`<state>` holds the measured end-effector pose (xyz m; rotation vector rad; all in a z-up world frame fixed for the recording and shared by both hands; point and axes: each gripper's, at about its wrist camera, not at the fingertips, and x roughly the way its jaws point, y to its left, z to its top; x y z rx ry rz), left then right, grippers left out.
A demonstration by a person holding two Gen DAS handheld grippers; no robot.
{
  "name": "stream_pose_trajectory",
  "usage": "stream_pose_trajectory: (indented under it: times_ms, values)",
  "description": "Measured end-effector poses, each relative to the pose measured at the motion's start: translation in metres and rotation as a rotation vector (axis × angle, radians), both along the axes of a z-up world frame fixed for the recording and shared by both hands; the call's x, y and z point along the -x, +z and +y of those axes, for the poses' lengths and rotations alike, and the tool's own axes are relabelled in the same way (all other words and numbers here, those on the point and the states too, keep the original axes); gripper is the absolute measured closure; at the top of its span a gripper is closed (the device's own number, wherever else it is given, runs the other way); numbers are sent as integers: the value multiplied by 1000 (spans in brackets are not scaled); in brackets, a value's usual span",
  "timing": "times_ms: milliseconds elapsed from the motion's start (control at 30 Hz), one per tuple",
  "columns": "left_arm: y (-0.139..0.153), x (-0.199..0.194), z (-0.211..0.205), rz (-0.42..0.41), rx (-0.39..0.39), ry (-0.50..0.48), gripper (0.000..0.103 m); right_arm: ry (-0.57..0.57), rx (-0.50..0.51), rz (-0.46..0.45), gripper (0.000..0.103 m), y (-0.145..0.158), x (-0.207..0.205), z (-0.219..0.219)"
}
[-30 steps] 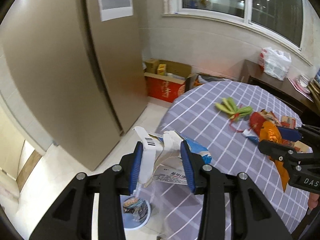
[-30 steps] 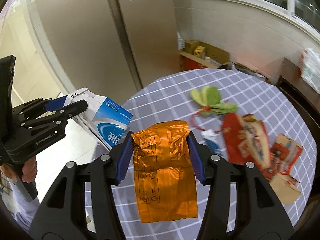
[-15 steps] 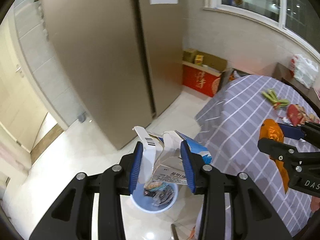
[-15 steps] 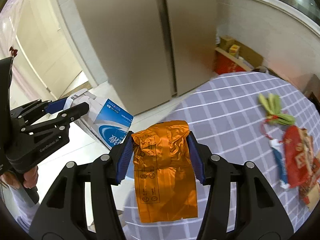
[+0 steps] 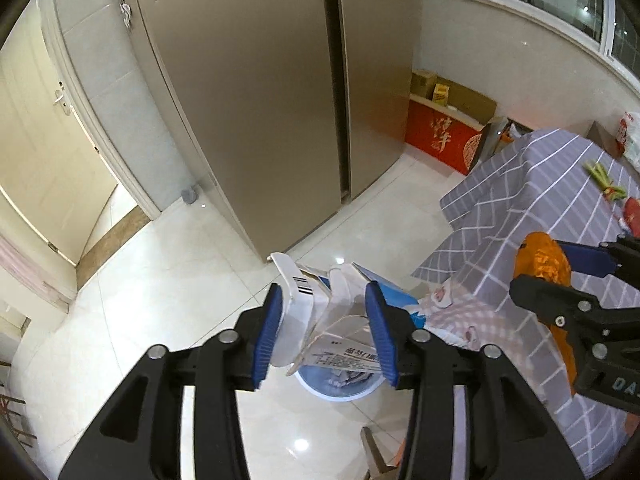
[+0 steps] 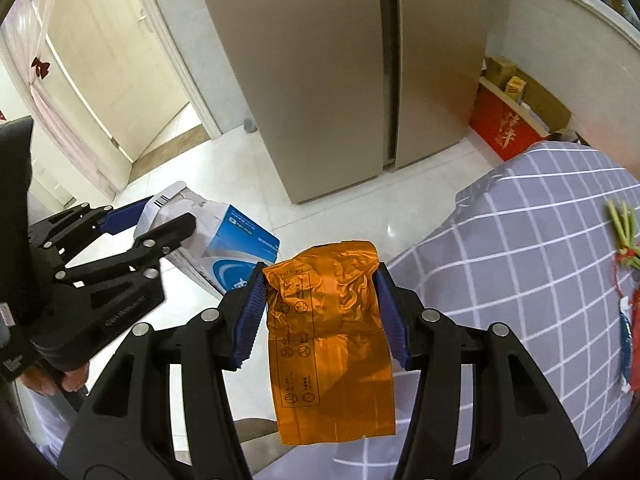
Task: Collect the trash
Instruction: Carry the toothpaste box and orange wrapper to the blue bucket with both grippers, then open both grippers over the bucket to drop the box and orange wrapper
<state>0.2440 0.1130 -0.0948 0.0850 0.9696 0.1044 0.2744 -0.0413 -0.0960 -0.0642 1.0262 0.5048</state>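
My left gripper (image 5: 325, 330) is shut on a crushed white and blue carton (image 5: 320, 312) and holds it in the air above a round blue trash bin (image 5: 340, 388) on the floor. The bin holds some wrappers. The carton (image 6: 236, 236) and left gripper (image 6: 152, 220) also show at the left of the right wrist view. My right gripper (image 6: 320, 314) is shut on an orange foil bag (image 6: 328, 336) that hangs down, beside the table's edge. The bag (image 5: 544, 264) and the right gripper (image 5: 568, 276) also show in the left wrist view.
A round table with a grey checked cloth (image 6: 540, 240) stands at the right with green stalks (image 6: 624, 232) and red wrappers on it. A tall bronze fridge (image 5: 280, 100) stands ahead. Red and brown boxes (image 5: 444, 136) sit by the wall. A doorway (image 5: 48, 160) is at the left.
Both grippers have swung left, away from the table and over the floor, with their loads still held. The blue bin now lies straight under the carton.
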Motion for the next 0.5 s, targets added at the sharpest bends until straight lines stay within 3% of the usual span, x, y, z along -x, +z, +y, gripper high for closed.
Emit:
stream_pose_trajectory:
  times_ms: [67, 500]
  values:
    - [-9, -5, 5, 25, -2, 31, 31, 4, 5, 7, 51, -3, 0, 6]
    - [-29, 0, 42, 54, 17, 92, 31, 37, 44, 76, 51, -34, -7, 36]
